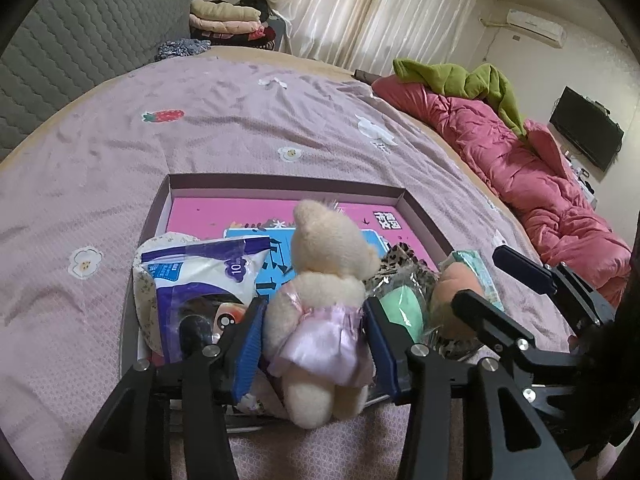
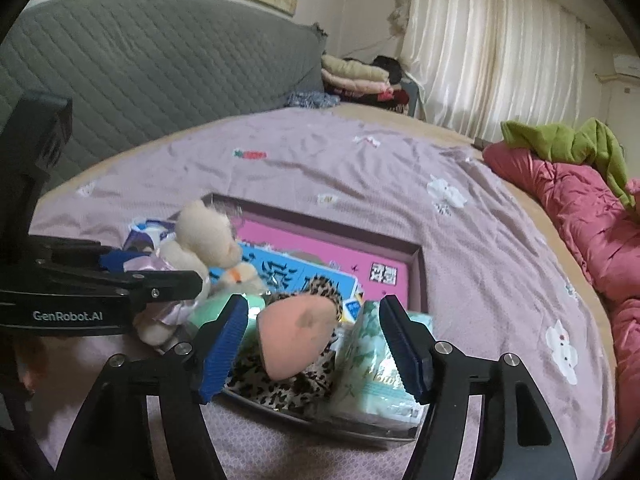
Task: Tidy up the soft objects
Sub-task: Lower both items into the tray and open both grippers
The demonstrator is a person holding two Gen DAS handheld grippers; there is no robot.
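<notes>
My left fingers (image 1: 314, 340) sit on both sides of the teddy bear (image 1: 320, 292); the blue pads look like they touch its pink dress, but I cannot tell if they squeeze. My right fingers (image 2: 316, 344) are wide open around the peach sponge (image 2: 298, 336), not touching it. Both toys stand in the box (image 1: 280, 188) on the bed (image 1: 200, 128). A tissue pack (image 2: 376, 372) sits at three o'clock from the sponge.

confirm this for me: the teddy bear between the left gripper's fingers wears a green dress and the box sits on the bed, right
Not quite. The teddy bear between the fingers of the left gripper wears a pale pink dress, not a green one; the left wrist view shows it. The rest holds: the box sits on the bed.
</notes>
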